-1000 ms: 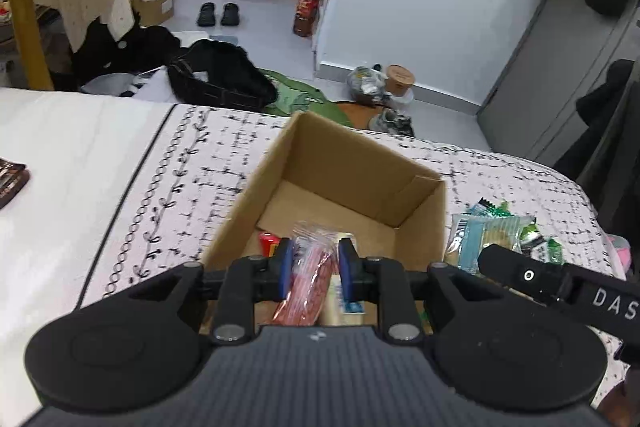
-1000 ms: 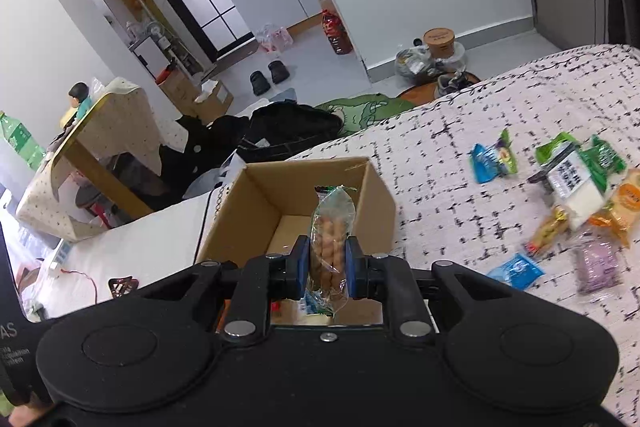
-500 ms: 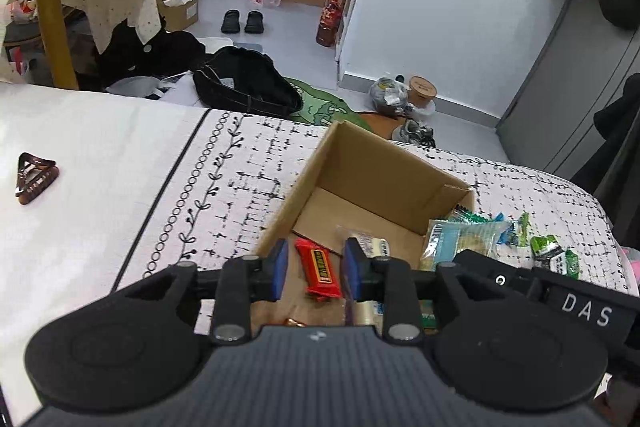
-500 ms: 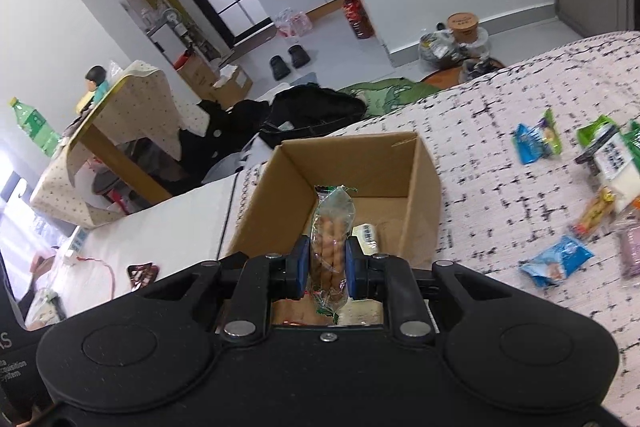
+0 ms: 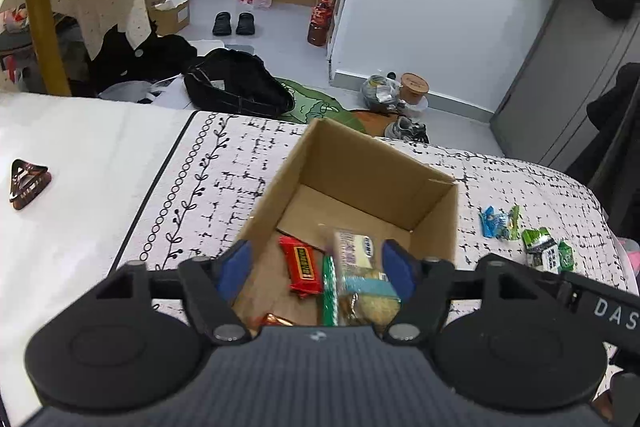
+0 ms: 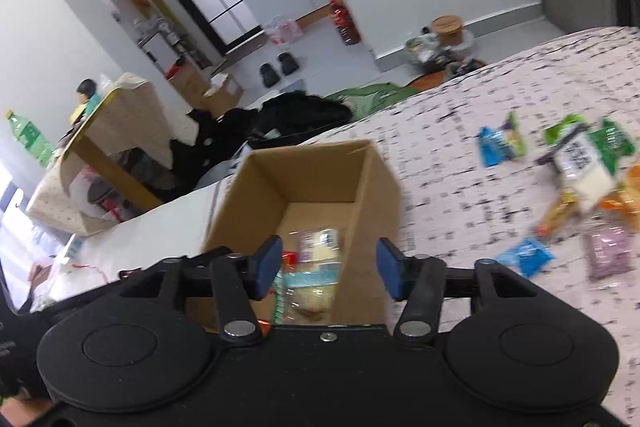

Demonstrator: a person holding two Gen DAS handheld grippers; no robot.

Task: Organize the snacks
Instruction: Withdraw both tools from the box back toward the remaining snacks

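- Hovering over the cardboard box, the left gripper has just been spreading its jaws; they stand wide, pressing on nothing.
- The right gripper has likewise just been opening above the same box, its blue pads well apart and empty.
- Inside the box lie a red bar, a green stick and clear-wrapped packets, somewhat blurred.
- More snacks sit scattered on the patterned bedspread, right of the box and apart from it.
- A brown hair clip rests on the white sheet, far left.
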